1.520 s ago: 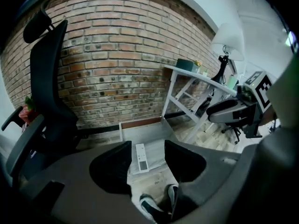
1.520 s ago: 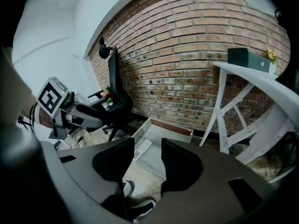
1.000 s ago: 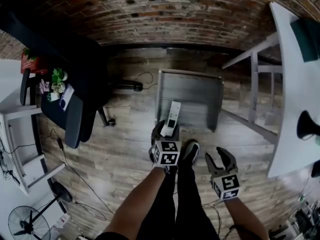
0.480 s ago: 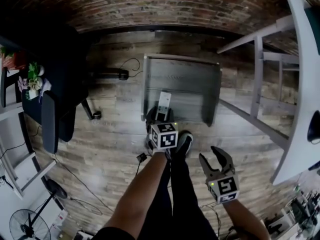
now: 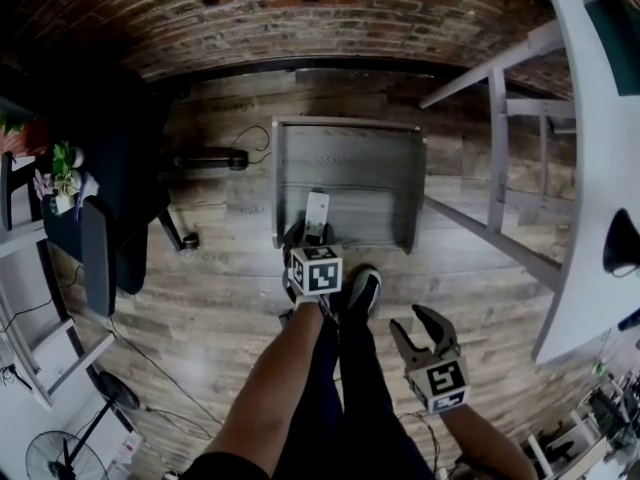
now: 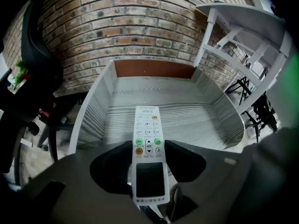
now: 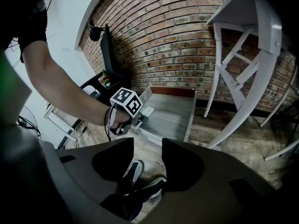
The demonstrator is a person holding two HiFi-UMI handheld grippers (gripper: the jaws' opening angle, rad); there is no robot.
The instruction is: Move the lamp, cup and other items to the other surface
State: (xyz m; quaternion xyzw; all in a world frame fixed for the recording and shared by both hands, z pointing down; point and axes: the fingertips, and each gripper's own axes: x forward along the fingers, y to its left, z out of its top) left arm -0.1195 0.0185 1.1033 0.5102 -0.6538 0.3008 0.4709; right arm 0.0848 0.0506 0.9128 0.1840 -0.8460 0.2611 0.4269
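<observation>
Overhead plus jaws-level views, shared tray [image 5: 350, 168]

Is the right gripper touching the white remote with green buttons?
Apart. In the head view the right gripper hangs open over the floor, a wide gap from the white remote at the grey wooden tray.

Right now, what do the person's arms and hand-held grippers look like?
Left hand-held gripper and right hand-held gripper: dark curved jaws, white cube with black square markers. Forearms bare, no sleeves; dark strap loops the left wrist.
</observation>
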